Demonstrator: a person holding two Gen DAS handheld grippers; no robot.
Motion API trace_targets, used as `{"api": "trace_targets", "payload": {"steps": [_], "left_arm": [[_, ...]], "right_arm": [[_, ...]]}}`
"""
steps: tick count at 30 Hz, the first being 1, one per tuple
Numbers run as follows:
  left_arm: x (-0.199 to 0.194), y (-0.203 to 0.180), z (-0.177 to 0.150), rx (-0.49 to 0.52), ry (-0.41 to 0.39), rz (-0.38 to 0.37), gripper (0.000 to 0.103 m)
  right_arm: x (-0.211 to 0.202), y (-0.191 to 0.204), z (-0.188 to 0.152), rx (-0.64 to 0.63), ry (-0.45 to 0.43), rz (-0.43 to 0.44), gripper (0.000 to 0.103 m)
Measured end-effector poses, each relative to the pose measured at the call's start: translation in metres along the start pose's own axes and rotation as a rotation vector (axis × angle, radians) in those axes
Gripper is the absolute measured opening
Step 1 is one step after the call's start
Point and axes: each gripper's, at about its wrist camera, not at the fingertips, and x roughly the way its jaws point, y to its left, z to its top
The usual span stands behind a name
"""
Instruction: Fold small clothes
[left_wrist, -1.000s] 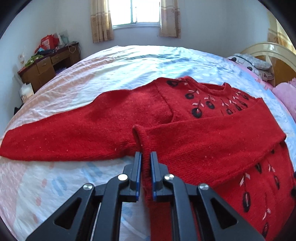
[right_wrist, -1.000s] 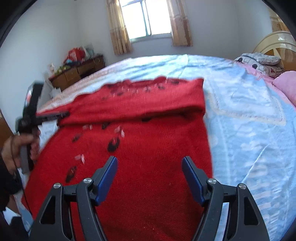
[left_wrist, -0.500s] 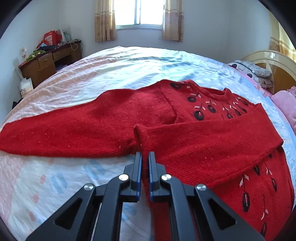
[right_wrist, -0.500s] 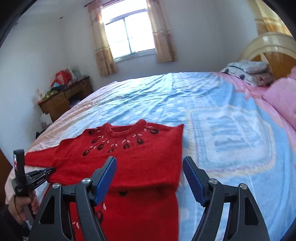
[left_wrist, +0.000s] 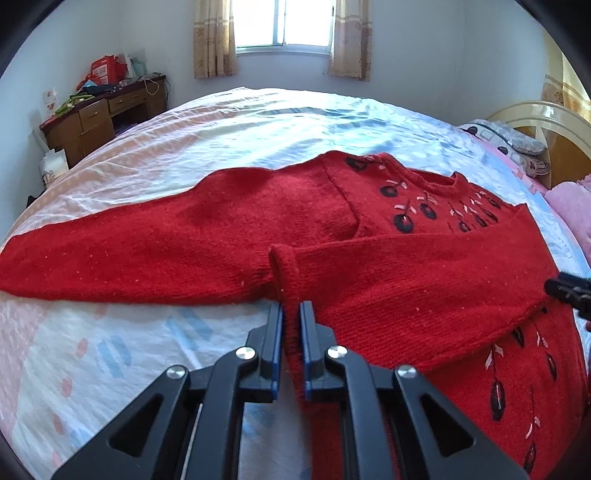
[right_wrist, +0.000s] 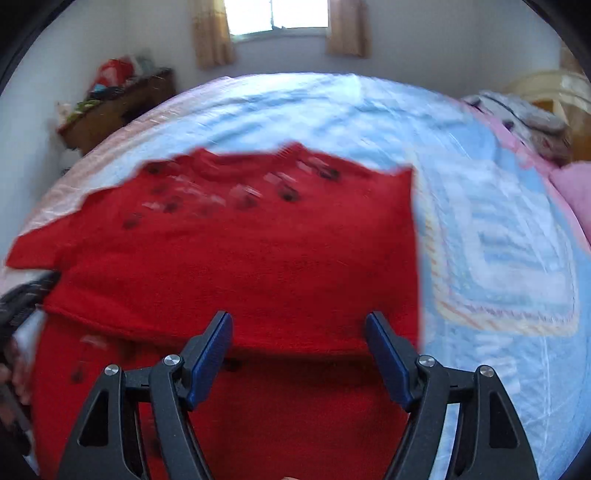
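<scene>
One red sweater (left_wrist: 369, 266) with dark flower motifs lies on the bed (left_wrist: 258, 129), one sleeve folded across its chest; the left gripper (left_wrist: 291, 314) pinches that sleeve's cuff. Over on the right wrist view, blurry: the right gripper (right_wrist: 299, 332) hangs spread wide over the sweater's folded part, holding nothing.

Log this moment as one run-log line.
left tongs: shut on sweater cuff | right tongs: open, empty, above sweater | bed: sleeve folded across
</scene>
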Motion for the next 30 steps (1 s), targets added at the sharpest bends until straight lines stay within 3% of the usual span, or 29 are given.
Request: {"api": "trace_targets", "payload": {"steps": [5, 10, 11, 14, 17, 21, 23, 28, 30], "left_arm": [[-0.001, 0.003, -0.001, -0.017, -0.002, -0.001, 0.015], [-0.001, 0.006, -0.002, -0.029, -0.007, -0.012, 0.016], [-0.002, 0.007, -0.002, -0.034, -0.007, -0.017, 0.016], [-0.002, 0.01, -0.002, -0.045, -0.008, -0.027, 0.017], [-0.002, 0.01, -0.003, -0.043, -0.01, -0.027, 0.017], [-0.002, 0.01, -0.003, -0.048, -0.009, -0.027, 0.017], [-0.004, 0.011, -0.003, -0.054, -0.012, -0.024, 0.022], [-0.006, 0.015, -0.004, -0.079, -0.016, -0.022, 0.033], [-0.009, 0.017, -0.004, -0.088, -0.023, -0.015, 0.046]], "right_arm": [[-0.001, 0.051, 0.015, -0.086, -0.026, 0.029, 0.075], [0.039, 0.09, -0.004, -0.12, 0.096, 0.031, 0.075], [0.035, 0.097, -0.006, -0.134, 0.052, 0.003, 0.075], [0.023, 0.114, -0.009, -0.166, 0.028, 0.038, 0.075], [0.008, 0.129, -0.009, -0.2, -0.069, 0.025, 0.075], [0.032, 0.15, -0.018, -0.229, 0.013, 0.093, 0.075], [0.03, 0.156, -0.022, -0.256, -0.029, 0.059, 0.075], [0.031, 0.15, -0.025, -0.219, -0.032, 0.103, 0.076], [0.03, 0.151, -0.027, -0.225, -0.037, 0.096, 0.076]]}}
